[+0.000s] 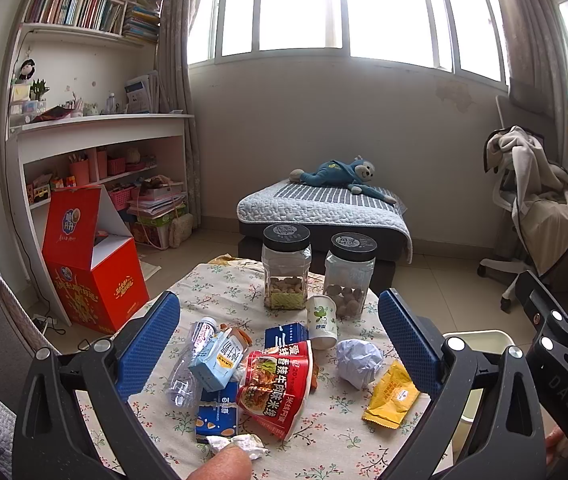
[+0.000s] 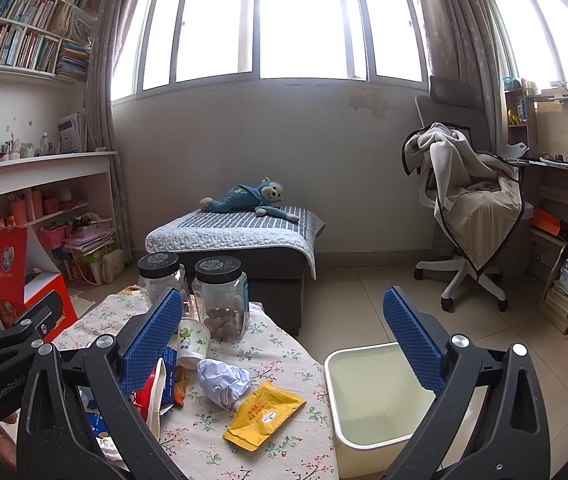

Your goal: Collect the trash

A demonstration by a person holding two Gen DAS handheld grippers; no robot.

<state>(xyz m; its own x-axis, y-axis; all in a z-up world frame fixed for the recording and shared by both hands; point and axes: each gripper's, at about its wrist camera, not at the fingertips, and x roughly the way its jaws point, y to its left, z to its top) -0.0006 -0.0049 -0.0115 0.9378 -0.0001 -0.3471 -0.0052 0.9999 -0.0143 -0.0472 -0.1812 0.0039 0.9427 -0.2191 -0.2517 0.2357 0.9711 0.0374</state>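
Note:
Trash lies on a floral-cloth table (image 1: 220,288): a crushed clear bottle (image 1: 188,364), a light blue carton (image 1: 220,360), a red noodle packet (image 1: 280,388), a blue box (image 1: 217,416), a paper cup (image 1: 321,316), a crumpled paper ball (image 1: 358,362), a yellow wrapper (image 1: 391,396) and a small paper scrap (image 1: 240,443). My left gripper (image 1: 280,340) is open above the pile, empty. My right gripper (image 2: 284,340) is open and empty, above the table's right edge, between the yellow wrapper (image 2: 265,414) and a cream bin (image 2: 376,396) on the floor.
Two black-lidded jars (image 1: 286,266) (image 1: 349,276) of nuts stand at the table's far side. A red box (image 1: 92,264) stands on the floor at left. A covered ottoman (image 1: 324,212) with a plush monkey is behind; an office chair (image 2: 472,216) is at right.

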